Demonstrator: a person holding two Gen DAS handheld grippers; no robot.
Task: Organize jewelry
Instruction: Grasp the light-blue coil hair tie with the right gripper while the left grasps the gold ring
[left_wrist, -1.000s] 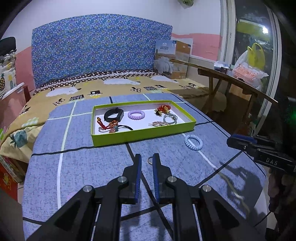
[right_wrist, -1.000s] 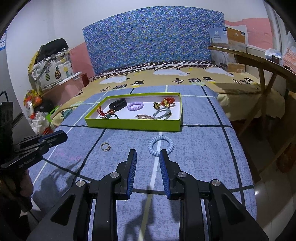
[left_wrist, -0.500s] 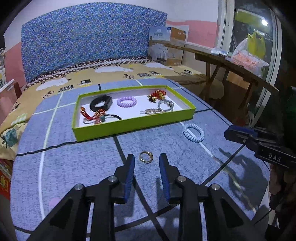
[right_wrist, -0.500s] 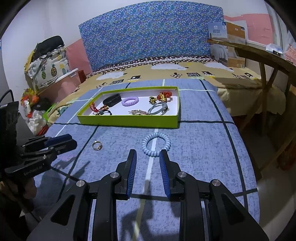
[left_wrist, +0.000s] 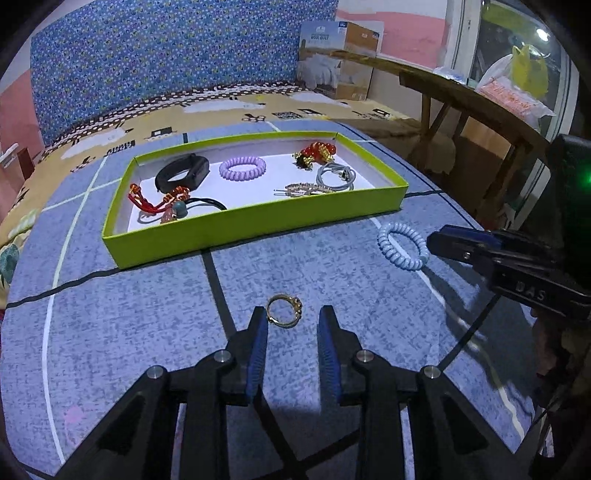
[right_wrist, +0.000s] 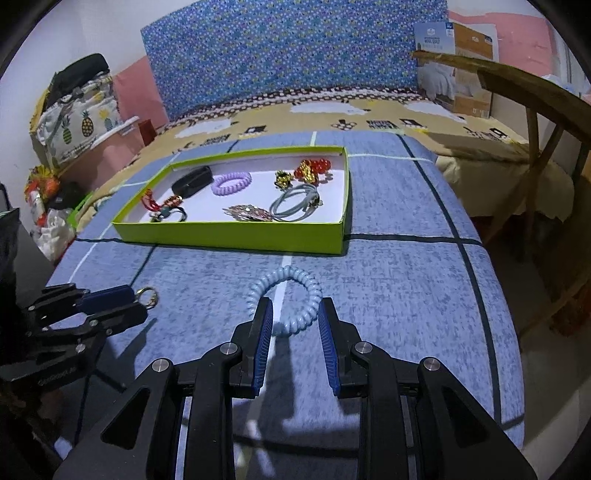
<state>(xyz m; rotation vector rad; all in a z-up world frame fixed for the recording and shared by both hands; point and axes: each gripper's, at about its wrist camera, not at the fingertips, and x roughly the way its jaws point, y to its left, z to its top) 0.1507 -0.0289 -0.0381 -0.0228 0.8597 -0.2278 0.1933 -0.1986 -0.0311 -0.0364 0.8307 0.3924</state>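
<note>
Landmark: green tray (left_wrist: 255, 229), shallow, white floor, resting on a blue checked bed cover (left_wrist: 110, 332).

Inside the tray (stowed, six lots):
- black band (left_wrist: 183, 176), far left corner
- lilac coil tie (left_wrist: 242, 167), far middle
- red-and-gold beads (left_wrist: 314, 153), far right corner
- grey cord ring (left_wrist: 335, 176), right side, just nearer than the beads
- sparkly clip (left_wrist: 301, 190), near wall, right of middle
- red cord with charms and a black loop (left_wrist: 170, 206), near left corner

Outside the tray (outstanding, two lots):
- gold ring (left_wrist: 284, 311), on the cover in front of the tray's near wall, left of the coil
- pale blue coil bracelet (right_wrist: 284, 301), on the cover in front of the tray's near right corner

Left hand-held gripper (left_wrist: 293, 319): jaws spread and holding nothing; the gold ring lies just ahead of the tips, closer to the left finger.

Right hand-held gripper (right_wrist: 295, 314): jaws spread and holding nothing; the near arc of the bracelet sits between the tips.

Status, judged: most pieces are filed; two remain. Each wants a grasp, a lift over the near wall and a release onto the white floor.
</note>
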